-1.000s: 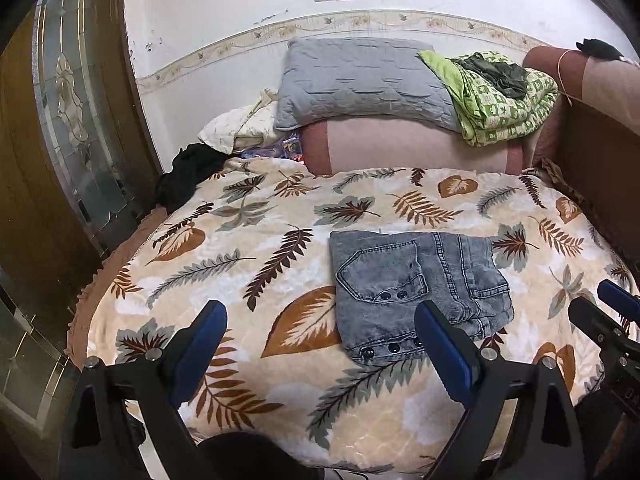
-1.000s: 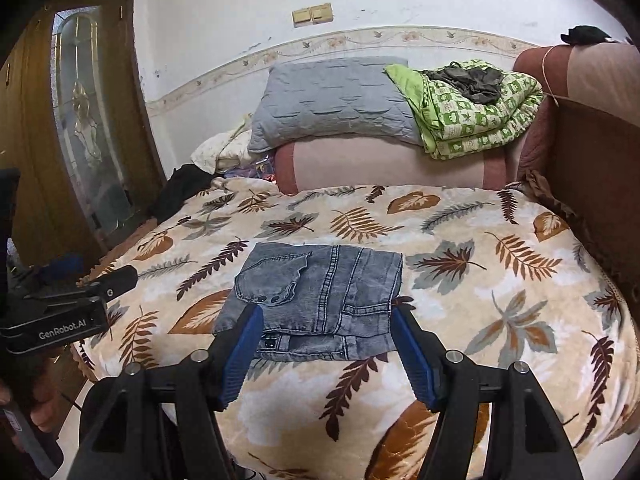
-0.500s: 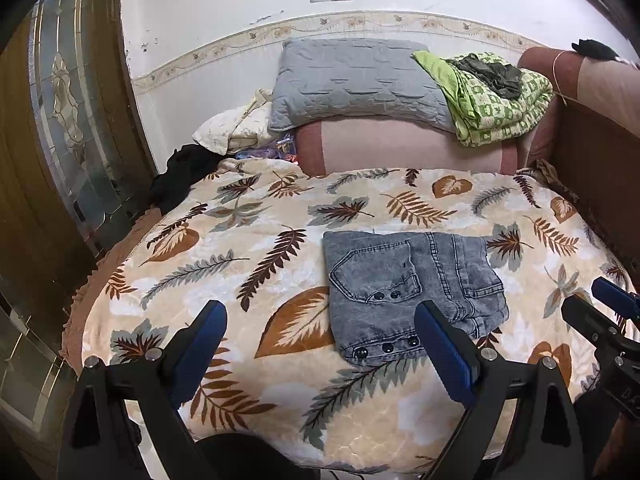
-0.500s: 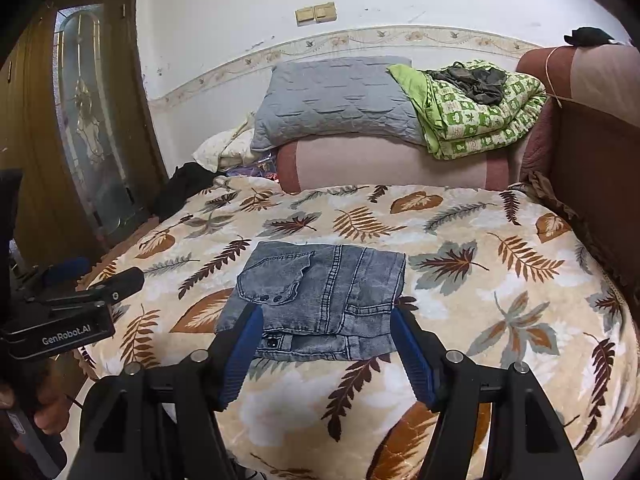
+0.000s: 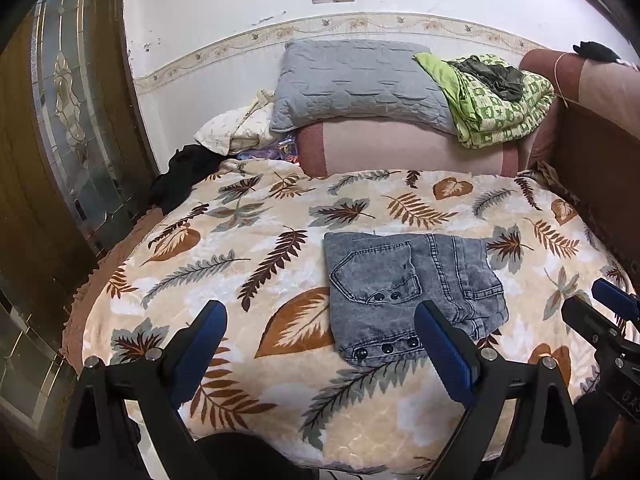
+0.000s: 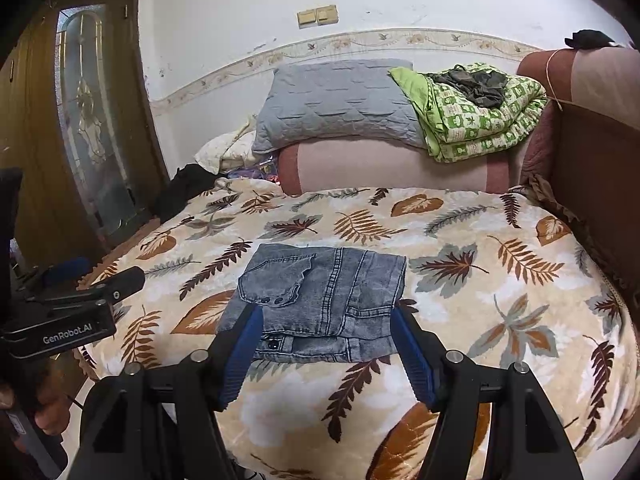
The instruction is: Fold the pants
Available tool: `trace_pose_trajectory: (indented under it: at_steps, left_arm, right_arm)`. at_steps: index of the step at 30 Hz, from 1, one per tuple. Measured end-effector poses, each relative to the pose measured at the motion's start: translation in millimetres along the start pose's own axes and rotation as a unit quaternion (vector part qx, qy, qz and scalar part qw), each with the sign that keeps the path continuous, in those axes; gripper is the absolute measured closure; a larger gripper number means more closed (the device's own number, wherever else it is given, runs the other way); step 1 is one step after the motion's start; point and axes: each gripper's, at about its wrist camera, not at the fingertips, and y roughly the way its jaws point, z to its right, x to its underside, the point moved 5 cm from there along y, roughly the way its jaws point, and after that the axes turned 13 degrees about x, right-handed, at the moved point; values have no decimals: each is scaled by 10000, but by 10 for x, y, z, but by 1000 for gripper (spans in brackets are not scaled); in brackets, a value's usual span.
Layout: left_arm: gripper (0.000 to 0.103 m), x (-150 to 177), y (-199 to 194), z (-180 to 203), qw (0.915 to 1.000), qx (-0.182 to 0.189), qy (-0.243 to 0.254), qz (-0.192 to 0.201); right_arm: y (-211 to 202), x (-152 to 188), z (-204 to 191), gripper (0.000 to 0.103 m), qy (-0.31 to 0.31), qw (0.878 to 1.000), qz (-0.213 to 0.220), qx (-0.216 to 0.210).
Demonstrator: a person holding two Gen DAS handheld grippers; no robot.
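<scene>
The left gripper (image 5: 320,334) hangs above the near edge of the bed with its blue pads spread wide and nothing between them, and the right gripper (image 6: 326,344) does the same, jaws apart and empty, well short of the cloth. The pants (image 5: 412,292), grey washed denim, lie on the leaf-print blanket (image 5: 240,264) near the middle of the bed, already folded into a compact, roughly square packet with a pocket and a row of dark buttons facing up. Judging by that shape, the folding looks finished or nearly so. If anything is left, it would be one more fold or squaring up the edges, which calls for bringing a gripper down to a free corner and closing on it. The near edge of the packet is partly covered by the pads in both views, so how neatly the layers line up there is hard to tell; the legs are tucked out of sight.
</scene>
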Motion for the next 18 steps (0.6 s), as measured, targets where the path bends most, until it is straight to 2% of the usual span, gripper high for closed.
trace_pose_trajectory:
  at_steps: [18]
  left_arm:
    - [8, 38, 50, 46, 9999, 81, -13, -89]
  right_arm:
    - [28, 14, 11, 33, 24, 10000, -30, 23]
